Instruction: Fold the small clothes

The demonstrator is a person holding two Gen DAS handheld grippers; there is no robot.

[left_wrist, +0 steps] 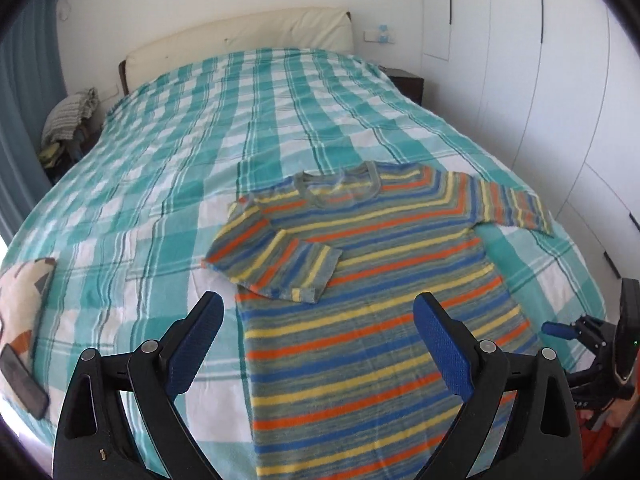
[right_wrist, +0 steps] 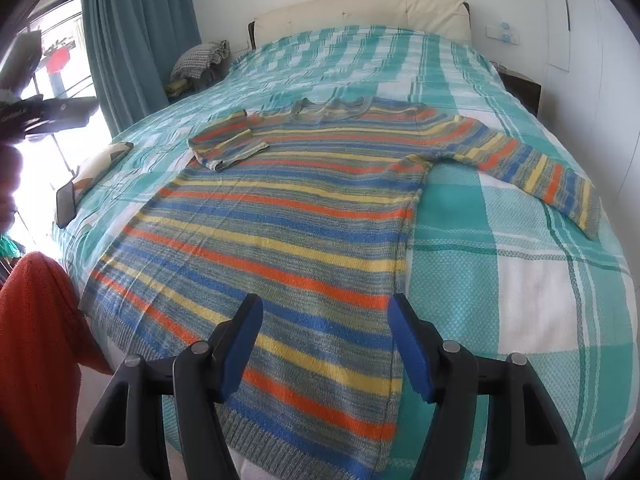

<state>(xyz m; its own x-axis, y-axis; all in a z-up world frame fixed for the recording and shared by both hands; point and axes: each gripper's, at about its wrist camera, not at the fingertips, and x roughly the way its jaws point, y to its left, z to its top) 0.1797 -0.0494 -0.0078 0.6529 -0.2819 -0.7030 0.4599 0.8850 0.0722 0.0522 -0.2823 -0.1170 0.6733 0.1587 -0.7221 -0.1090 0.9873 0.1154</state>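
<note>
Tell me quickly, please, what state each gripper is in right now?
Left gripper: open, holding nothing, above the striped sweater.
Right gripper: open, holding nothing, above the sweater's hem.

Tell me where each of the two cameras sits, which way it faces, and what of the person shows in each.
Left wrist: on the left gripper, looking down the bed over the striped sweater; its own open fingers, with the right gripper at the right edge.
Right wrist: on the right gripper, above the sweater's hem, facing the headboard; open fingers, an orange sleeve on the left.
Shared: sweater, bed, headboard, phone.
</note>
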